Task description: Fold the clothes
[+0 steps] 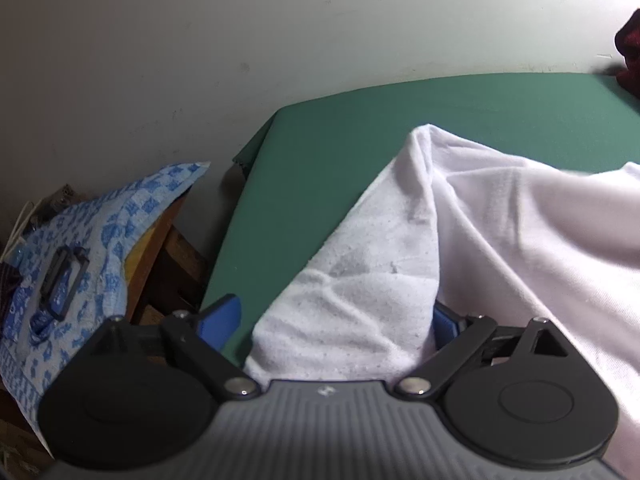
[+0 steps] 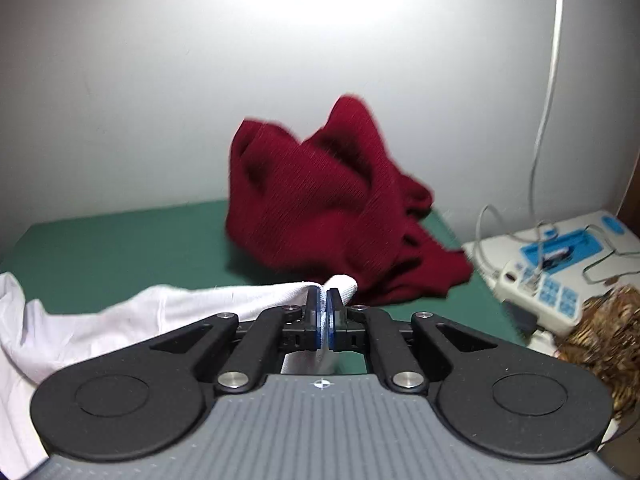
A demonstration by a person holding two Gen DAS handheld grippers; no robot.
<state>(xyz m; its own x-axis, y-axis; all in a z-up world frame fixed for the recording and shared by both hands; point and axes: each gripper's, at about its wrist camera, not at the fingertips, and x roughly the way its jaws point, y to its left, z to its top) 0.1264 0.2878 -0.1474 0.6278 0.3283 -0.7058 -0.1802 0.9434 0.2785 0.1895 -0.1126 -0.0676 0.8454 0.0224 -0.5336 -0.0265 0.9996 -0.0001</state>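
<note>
Left gripper (image 1: 336,320): jaws spread wide, blue pads far apart; a bunch of white cloth lies between them, reaching the right pad, clear of the left one.
Right gripper (image 2: 323,308): jaws closed on a thin edge of the white cloth; a small fold pokes up just beyond the blue pads.
White cloth (image 1: 500,232): soft knit, finely dotted weave on the nearer layer, smoother on the upper one; draped in long creases over the desk, rising to a rounded peak. In the right wrist view it (image 2: 120,312) trails off to the left from the closed jaws.
Desk (image 1: 340,152): flat, covered in matte green fabric, rounded corner at far left, set against a pale scuffed wall.
Red garment (image 2: 332,208): ribbed knit, dark red, heaped in a crumpled mound at the back of the desk near the wall, apart from the white cloth.
Blue-white cloth (image 1: 100,240): checked print, spread over wooden furniture left of the desk; a black frame-shaped thing rests on it.
Power strip (image 2: 540,284): white with blue sockets, cables plugged in, right of the desk.
Brown patterned item (image 2: 600,340): far right, blurred; cannot tell what it is.
</note>
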